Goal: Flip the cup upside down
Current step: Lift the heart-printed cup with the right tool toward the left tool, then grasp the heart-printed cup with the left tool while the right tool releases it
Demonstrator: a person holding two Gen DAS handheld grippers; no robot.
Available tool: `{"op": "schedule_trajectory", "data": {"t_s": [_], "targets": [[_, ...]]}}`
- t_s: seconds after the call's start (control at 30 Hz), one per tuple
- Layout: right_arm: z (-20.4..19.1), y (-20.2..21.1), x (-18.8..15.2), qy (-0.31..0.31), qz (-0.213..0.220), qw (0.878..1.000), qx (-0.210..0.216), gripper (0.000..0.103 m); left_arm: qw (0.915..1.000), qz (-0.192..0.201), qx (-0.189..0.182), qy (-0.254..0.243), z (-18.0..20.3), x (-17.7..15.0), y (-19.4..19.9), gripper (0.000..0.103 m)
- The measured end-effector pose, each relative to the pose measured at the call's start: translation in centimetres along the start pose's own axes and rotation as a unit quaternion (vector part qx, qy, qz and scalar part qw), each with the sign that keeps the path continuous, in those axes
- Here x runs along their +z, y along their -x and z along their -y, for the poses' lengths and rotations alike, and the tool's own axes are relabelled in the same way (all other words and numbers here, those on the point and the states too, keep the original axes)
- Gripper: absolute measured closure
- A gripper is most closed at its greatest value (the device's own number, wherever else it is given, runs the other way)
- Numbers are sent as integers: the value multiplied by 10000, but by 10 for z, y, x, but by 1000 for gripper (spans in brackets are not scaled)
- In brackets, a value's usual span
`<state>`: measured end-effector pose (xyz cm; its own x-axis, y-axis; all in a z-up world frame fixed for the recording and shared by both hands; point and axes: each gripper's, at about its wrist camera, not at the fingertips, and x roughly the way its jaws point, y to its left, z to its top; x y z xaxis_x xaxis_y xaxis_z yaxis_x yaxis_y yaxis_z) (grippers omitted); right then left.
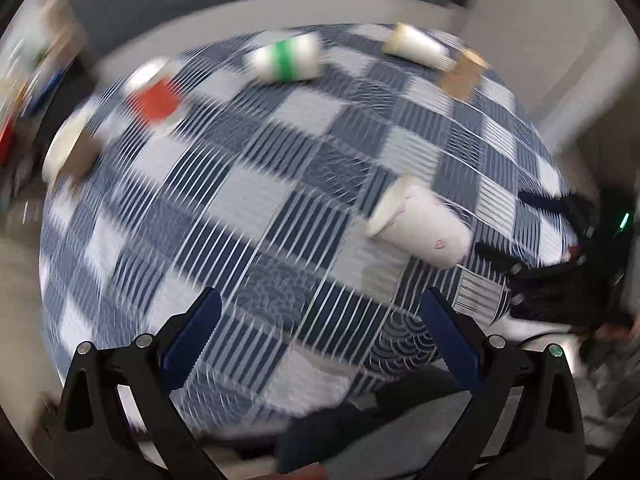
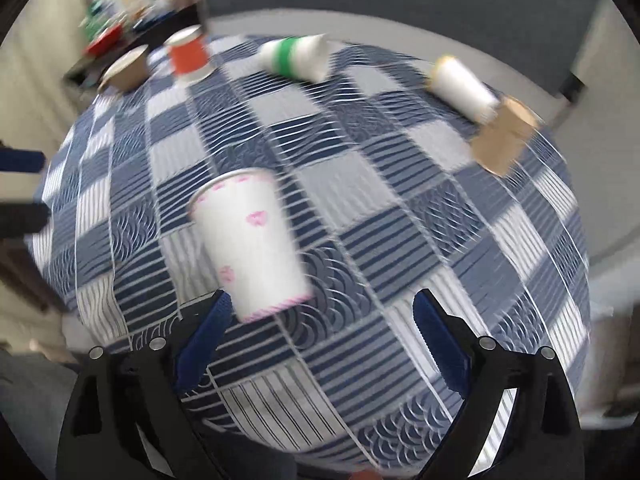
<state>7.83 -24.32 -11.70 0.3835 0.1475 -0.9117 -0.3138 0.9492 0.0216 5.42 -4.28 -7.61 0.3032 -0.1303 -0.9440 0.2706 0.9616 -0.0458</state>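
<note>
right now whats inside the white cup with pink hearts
Cannot tell. The heart cup stands upright on the checked cloth, and both views show only its outer wall and rim; the inside is hidden and blurred. Both hand-held grippers are open, apart from it.

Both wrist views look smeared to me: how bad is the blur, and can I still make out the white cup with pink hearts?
Left wrist view: heavy motion blur, worst on the far cups; the white cup is soft but readable. Right wrist view: milder blur, the cup's pink hearts and rim show. Both: fisheye bulges the checked tablecloth; each gripper's own fingers stay sharp.
</note>
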Motion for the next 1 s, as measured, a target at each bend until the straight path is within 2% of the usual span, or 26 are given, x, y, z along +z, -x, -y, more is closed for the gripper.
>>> {"op": "schedule_trajectory", "data": {"t_s": [0.07, 0.13, 0.2, 0.27, 0.33, 0.37, 0.4, 0.47, 0.5, 0.6, 0.7, 0.8, 0.87, 0.93, 1.0], "targets": [[18, 10, -2, -395, 74, 9992, -21, 15, 9967, 6, 41, -813, 20, 16, -10, 6], [35, 17, -3, -767, 117, 9970, -60, 14, 9859, -82, 215, -1658, 43, 27, -24, 6], [48, 21, -6, -1060, 139, 9941, -171, 14, 9759, -181, 194, -2167, 57, 35, -34, 6], [59, 22, -9, -1273, 130, 9913, -294, 14, 9593, -328, 196, -2798, 76, 40, -47, 6], [71, 22, -14, -1523, 106, 9874, -406, 14, 9396, -381, 163, -3399, 92, 42, -54, 6], [74, 23, -17, -1605, 106, 9860, -434, 14, 9254, -457, 114, -3762, 101, 42, -59, 6], [79, 22, -19, -1703, 96, 9843, -458, 14, 9148, -497, 98, -4008, 106, 41, -63, 6], [85, 22, -25, -1838, 65, 9816, -508, 14, 8829, -621, 157, -4651, 121, 42, -77, 6], [87, 23, -27, -1875, 68, 9809, -522, 14, 8727, -676, 156, -4834, 125, 42, -82, 6], [93, 23, -33, -2034, 66, 9772, -602, 14, 8282, -1086, 6, -5499, 137, 39, -101, 6], [99, 23, -38, -2215, 77, 9733, -604, 14, 7971, -1324, -73, -5890, 142, 34, -115, 6], [102, 19, -43, -2361, 53, 9699, -588, 14, 7917, -1430, -211, -5936, 147, 38, -124, 6], [103, 16, -45, -2426, 19, 9684, -580, 14, 7862, -1399, -328, -6011, 149, 40, -125, 10], [102, 13, -46, -2472, -14, 9672, -584, 14, 7898, -1395, -475, -5954, 151, 45, -127, 10], [101, 11, -46, -2486, -38, 9668, -589, 14, 7990, -1367, -644, -5821, 151, 54, -130, 11]]}}
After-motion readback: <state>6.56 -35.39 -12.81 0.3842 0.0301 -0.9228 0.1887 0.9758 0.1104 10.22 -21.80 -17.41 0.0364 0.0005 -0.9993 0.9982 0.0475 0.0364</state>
